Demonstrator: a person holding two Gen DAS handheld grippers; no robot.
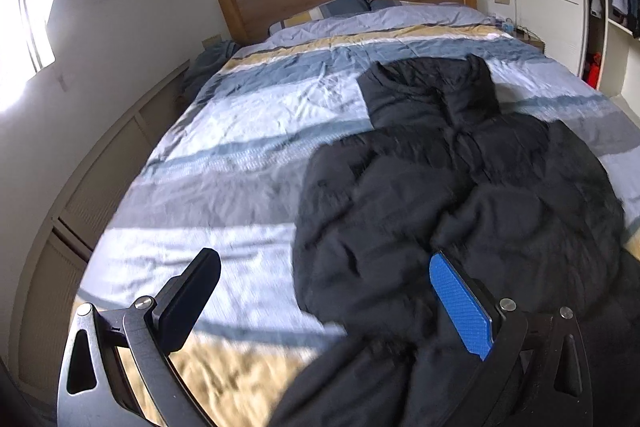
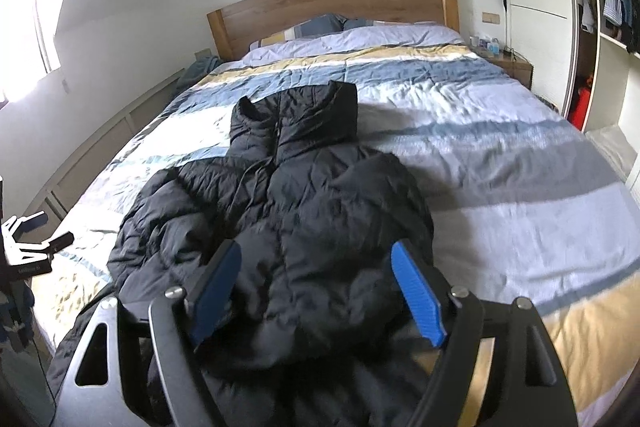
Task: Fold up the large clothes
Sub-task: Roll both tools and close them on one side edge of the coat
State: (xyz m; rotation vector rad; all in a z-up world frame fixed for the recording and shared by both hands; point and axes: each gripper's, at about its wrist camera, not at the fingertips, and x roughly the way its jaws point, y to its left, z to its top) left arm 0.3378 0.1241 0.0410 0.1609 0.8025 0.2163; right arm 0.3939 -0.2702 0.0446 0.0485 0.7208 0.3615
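Observation:
A black hooded puffer jacket [image 1: 472, 195] lies front up on the striped bed, hood toward the headboard. It also shows in the right wrist view [image 2: 304, 211]. My left gripper [image 1: 324, 267] is open and empty above the jacket's left lower edge. My right gripper [image 2: 318, 259] is open and empty above the jacket's lower middle. The left gripper [image 2: 44, 231] also shows at the far left of the right wrist view.
The bed has a blue, white and yellow striped duvet [image 2: 500, 163], pillows [image 2: 320, 27] and a wooden headboard [image 2: 332, 3]. A bedside table [image 2: 512, 65] and an open wardrobe [image 2: 600, 27] stand to the right. A low panelled wall [image 1: 100, 179] runs on the left.

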